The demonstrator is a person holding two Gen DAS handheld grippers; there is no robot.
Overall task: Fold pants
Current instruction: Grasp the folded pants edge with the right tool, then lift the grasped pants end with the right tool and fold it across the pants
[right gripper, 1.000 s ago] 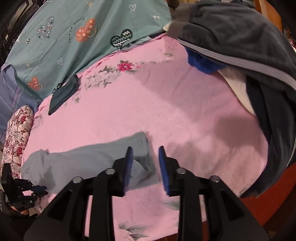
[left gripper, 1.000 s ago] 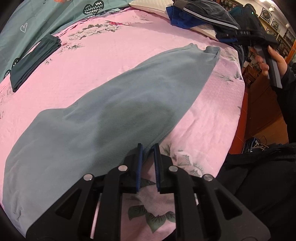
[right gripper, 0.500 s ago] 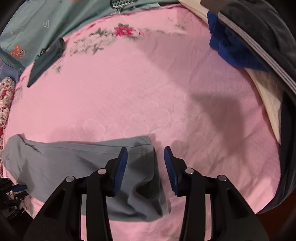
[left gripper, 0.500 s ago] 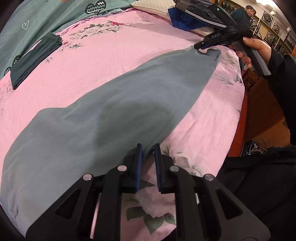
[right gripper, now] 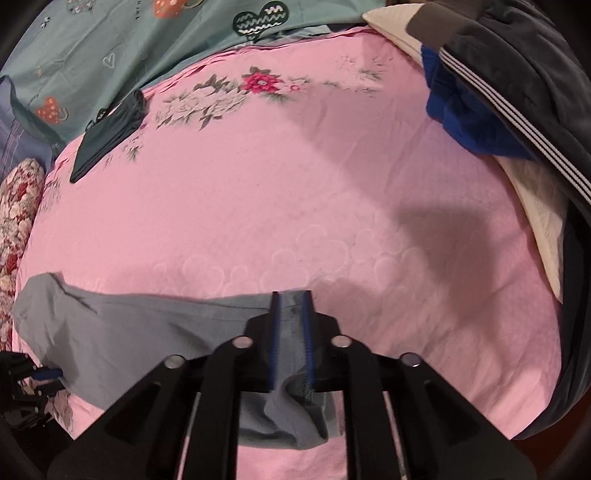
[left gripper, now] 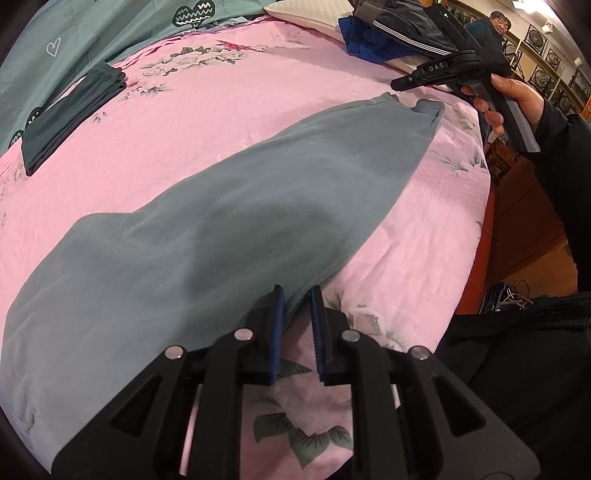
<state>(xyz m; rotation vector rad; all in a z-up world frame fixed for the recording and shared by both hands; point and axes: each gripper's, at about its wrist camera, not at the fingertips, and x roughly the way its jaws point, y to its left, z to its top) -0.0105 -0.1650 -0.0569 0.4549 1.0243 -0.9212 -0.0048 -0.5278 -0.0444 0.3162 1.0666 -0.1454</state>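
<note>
Grey-blue pants point(left gripper: 221, 229) lie spread flat across the pink floral bedspread point(left gripper: 258, 110). My left gripper point(left gripper: 297, 295) is shut on their near edge, and a fold of grey cloth runs into the narrow gap between its blue pads. In the right wrist view the same gripper point(right gripper: 55, 376) shows at the far left end of the pants point(right gripper: 147, 332). At the leg's hem, my right gripper point(right gripper: 291, 299) has the stitched cuff between its pads; its jaws are opening a little but still press on the cloth. A hand point(left gripper: 517, 92) holds this gripper point(left gripper: 397, 83) over the far cuff.
Folded dark pants point(left gripper: 70, 110) lie at the far left of the bed. A pile of dark striped clothes point(right gripper: 517, 74) and a blue garment point(right gripper: 461, 122) sits on a white pillow point(left gripper: 306, 11) at the far right. A teal heart-print quilt point(left gripper: 74, 37) lies behind. The bed's edge drops to a wooden floor point(left gripper: 517, 221).
My right gripper has come down from above the bed onto the leg's hem, and its jaws have narrowed around the cuff. The left gripper has stayed put on the pants' edge.
</note>
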